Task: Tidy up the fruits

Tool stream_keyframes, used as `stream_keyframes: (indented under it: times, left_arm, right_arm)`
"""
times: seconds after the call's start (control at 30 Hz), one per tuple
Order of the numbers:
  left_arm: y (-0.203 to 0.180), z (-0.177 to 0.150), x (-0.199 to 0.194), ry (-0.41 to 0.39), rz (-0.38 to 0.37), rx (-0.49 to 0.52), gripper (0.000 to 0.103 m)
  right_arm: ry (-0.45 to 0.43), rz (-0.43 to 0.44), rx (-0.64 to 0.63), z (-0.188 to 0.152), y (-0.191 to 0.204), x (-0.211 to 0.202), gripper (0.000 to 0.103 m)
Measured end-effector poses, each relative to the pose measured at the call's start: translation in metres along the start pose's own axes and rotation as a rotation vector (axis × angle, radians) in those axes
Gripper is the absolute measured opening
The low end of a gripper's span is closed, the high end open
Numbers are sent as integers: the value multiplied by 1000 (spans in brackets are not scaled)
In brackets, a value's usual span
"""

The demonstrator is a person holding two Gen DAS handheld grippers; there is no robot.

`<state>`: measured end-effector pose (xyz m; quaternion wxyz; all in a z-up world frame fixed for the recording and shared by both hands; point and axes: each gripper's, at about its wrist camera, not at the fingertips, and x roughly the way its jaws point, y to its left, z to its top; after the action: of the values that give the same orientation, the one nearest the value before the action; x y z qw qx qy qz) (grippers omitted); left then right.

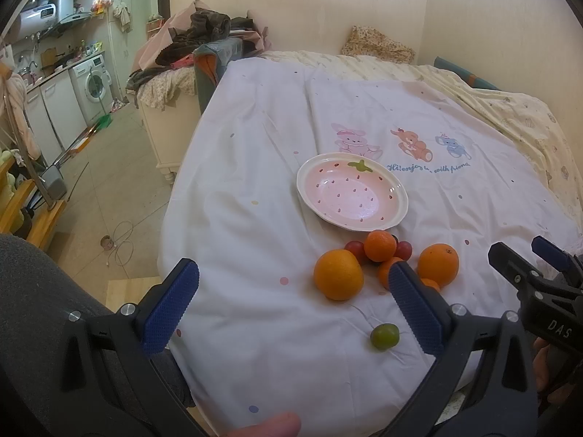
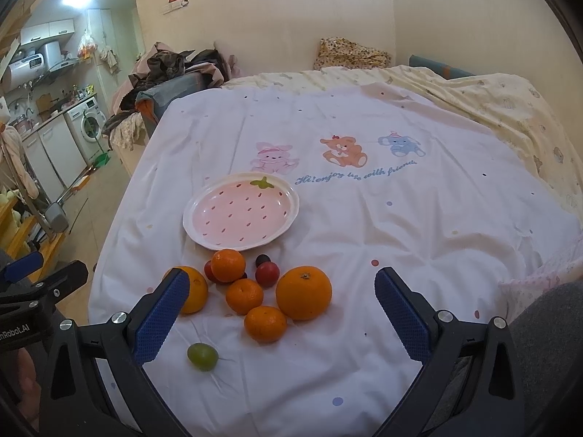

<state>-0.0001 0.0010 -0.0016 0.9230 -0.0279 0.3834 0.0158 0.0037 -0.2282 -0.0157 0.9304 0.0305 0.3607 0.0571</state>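
Observation:
A pink strawberry-pattern plate (image 1: 397, 200) (image 2: 291, 196) lies empty on the white bedsheet. In front of it sits a cluster of fruit: two big oranges (image 2: 303, 292) (image 1: 338, 274), three mandarins (image 2: 244, 295), red plums (image 2: 267, 274) and a green grape (image 2: 202, 356) (image 1: 384, 336) nearest me. My left gripper (image 1: 291, 309) is open and empty, hovering before the left orange. My right gripper (image 2: 280, 313) is open and empty, above the mandarins. The right gripper also shows at the right edge of the left wrist view (image 1: 539, 269).
The bed's left edge (image 1: 182, 196) drops to a tiled floor with a cable. A yellow quilt (image 2: 510, 109) lies at the back right. A pile of clothes (image 1: 204, 32) sits beyond the bed. A kitchen with a washing machine (image 1: 93, 83) is far left.

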Motion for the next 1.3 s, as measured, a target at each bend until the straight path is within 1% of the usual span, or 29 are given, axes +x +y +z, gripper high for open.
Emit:
stream_keyframes:
  times: [1.3]
  left_arm:
    - [0, 0, -1, -4, 1, 1, 103]
  right_arm:
    - [-7, 2, -5, 2, 1, -3, 103]
